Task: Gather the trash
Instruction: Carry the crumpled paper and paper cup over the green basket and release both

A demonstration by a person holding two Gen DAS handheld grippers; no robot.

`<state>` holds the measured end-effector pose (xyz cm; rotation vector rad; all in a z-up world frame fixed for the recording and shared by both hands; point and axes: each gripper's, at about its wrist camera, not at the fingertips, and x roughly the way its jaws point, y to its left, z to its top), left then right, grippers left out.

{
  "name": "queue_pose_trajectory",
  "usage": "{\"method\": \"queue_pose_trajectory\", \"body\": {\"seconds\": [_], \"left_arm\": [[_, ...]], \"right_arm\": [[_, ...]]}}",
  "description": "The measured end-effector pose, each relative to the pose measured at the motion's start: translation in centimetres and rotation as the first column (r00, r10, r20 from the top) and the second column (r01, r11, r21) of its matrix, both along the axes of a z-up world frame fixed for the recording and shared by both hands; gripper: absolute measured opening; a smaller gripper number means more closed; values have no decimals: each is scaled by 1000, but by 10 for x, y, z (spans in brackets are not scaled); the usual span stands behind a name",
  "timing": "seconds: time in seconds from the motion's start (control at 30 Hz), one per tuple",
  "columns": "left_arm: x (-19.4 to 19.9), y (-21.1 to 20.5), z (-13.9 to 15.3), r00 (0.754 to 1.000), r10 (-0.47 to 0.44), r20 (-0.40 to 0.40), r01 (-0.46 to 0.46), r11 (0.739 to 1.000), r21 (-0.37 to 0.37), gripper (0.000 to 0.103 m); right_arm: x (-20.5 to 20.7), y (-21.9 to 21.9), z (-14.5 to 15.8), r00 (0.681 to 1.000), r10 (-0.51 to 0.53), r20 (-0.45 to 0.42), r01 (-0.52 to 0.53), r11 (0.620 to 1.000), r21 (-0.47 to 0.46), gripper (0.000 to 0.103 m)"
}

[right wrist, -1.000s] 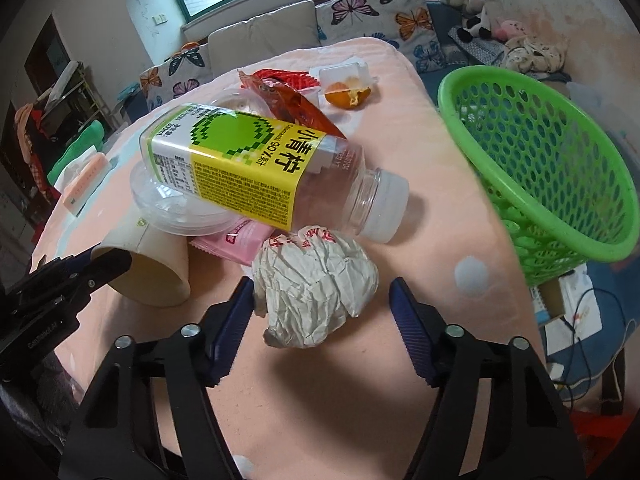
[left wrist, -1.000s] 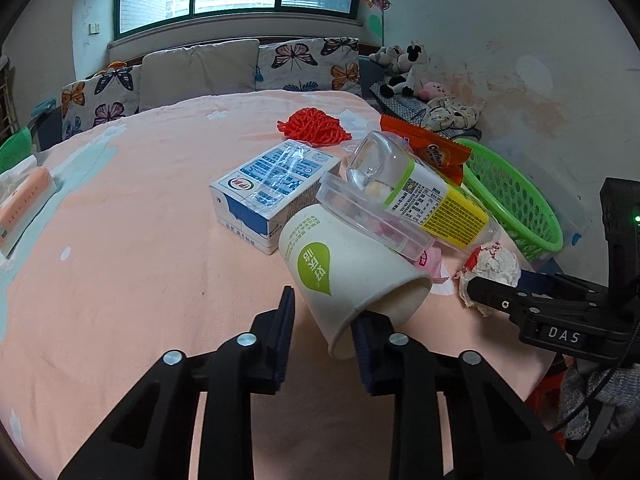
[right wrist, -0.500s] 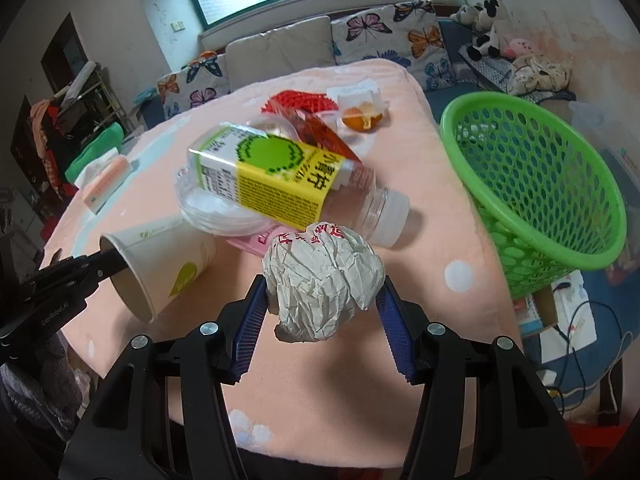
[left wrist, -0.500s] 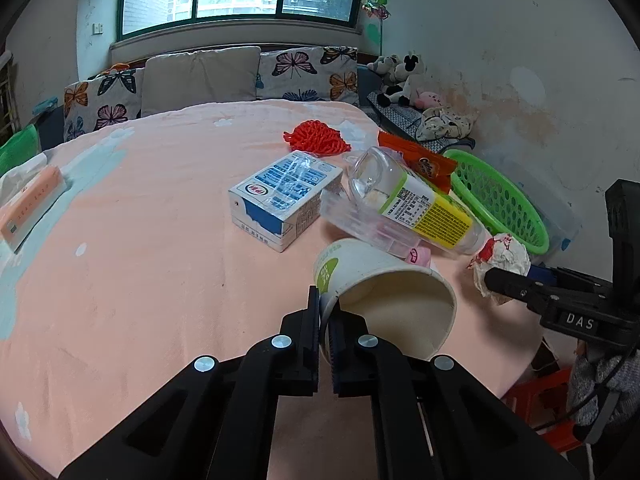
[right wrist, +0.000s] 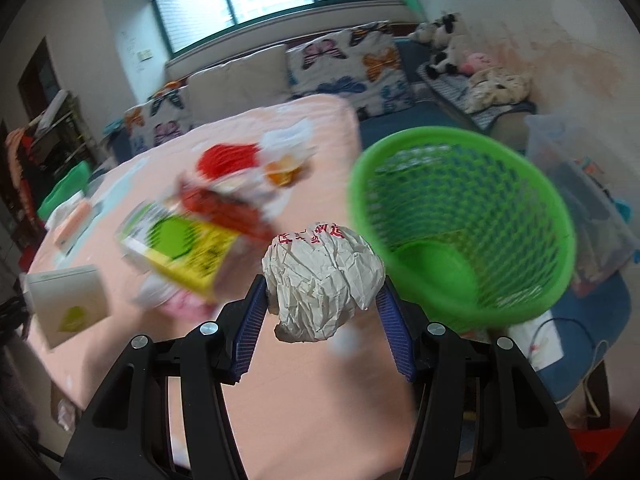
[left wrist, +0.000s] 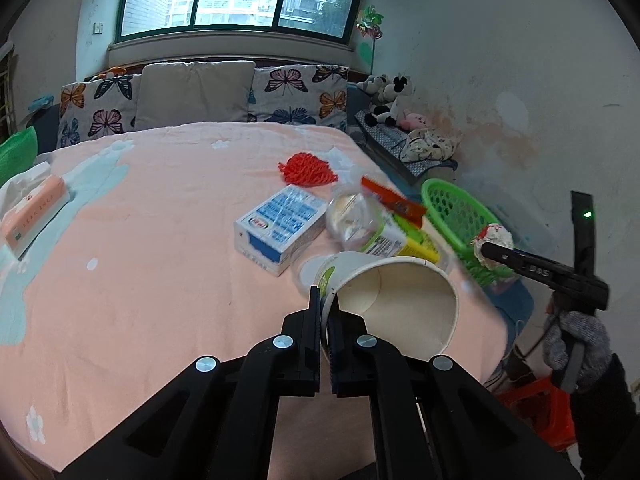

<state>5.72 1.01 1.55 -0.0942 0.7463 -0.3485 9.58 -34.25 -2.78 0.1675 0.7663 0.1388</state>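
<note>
**Cup and paper ball held near the green basket**

A tissue pack is seen at the far left of the peach-covered tabletop, well apart from the green basket. Nearer the basket, a blue and white carton lies flat, with a red net behind it. A clear bottle with a yellow label lies on its side between the carton and the basket, a red wrapper just behind it.

The rim of a white paper cup is pinched by the left gripper, its fingers narrowed onto the cup wall; the cup is lifted and tilted, its mouth turned toward the camera.

A crumpled paper ball is clamped between the blue-padded fingers of the right gripper, held above the tabletop edge just left of the basket. The basket stands beyond the right edge of the tabletop.
</note>
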Motion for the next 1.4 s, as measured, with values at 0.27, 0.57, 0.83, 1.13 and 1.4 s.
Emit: {"method": "queue_pose_trajectory", "body": {"seconds": [0.27,0.57,0.83,1.13,1.4], "left_arm": [[27,-26,25,998,-44,35,46,999,-30,4],[73,-85,42,990,-138,38,139,990,-27,4],[113,-160,32,971,-240,-23,240,971,-2,4],[141,-249,8,937,-343,-70,346,938,38,4],[154,-290,-22,915,-376,-147,388,920,63,4]], "right_arm": [[39,-63,-15,994,-104,-39,103,995,-19,58],[56,-97,-25,988,-147,-38,147,989,-20,79],[40,-110,-17,987,-160,0,160,987,-35,83],[7,-122,-14,982,-183,40,185,981,-65,85],[-11,-138,-21,976,-217,30,218,975,-40,85]]}}
